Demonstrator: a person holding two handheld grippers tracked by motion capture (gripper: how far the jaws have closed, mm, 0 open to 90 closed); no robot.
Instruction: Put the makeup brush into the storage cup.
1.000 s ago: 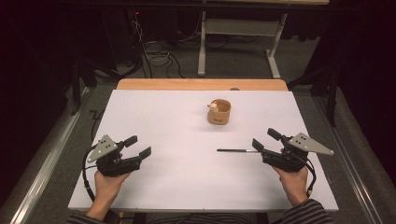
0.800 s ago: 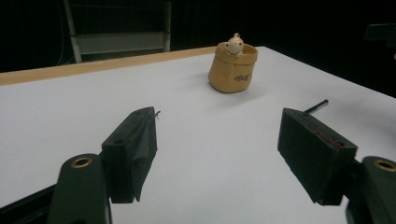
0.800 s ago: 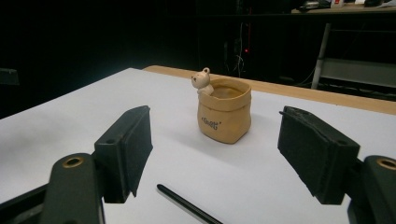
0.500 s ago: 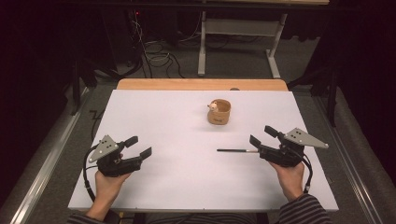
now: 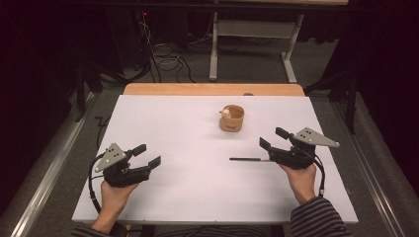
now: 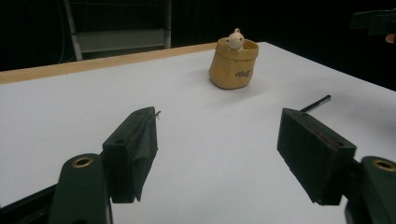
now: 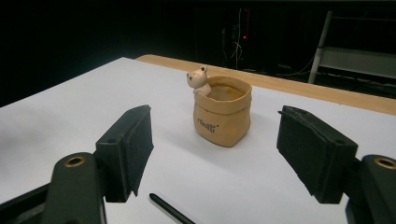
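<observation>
A tan sack-shaped pot [image 5: 231, 119] with a small bear figure on its rim stands upright on the white table [image 5: 188, 123], right of centre. A thin black pen [image 5: 249, 159] lies flat in front of it, its right end under my right gripper [image 5: 272, 138]. That gripper is open and holds nothing. In the right gripper view the pot [image 7: 222, 112] stands ahead between the spread jaws, and the pen's tip [image 7: 170, 211] lies low between them. My left gripper [image 5: 148, 154] stands open and empty at the near left. In the left gripper view the pot [image 6: 234, 64] and pen [image 6: 315, 103] lie far ahead.
A strip of bare wood [image 5: 212, 89] runs along the table's far edge. Behind it are a metal stand [image 5: 254, 29] and cables [image 5: 163, 54] on the floor. The right gripper [image 6: 373, 21] shows at the top right of the left gripper view.
My right gripper has shifted a little to the left and away from me, over the pen's right end. The pen, the pot and my left gripper have stayed put.
</observation>
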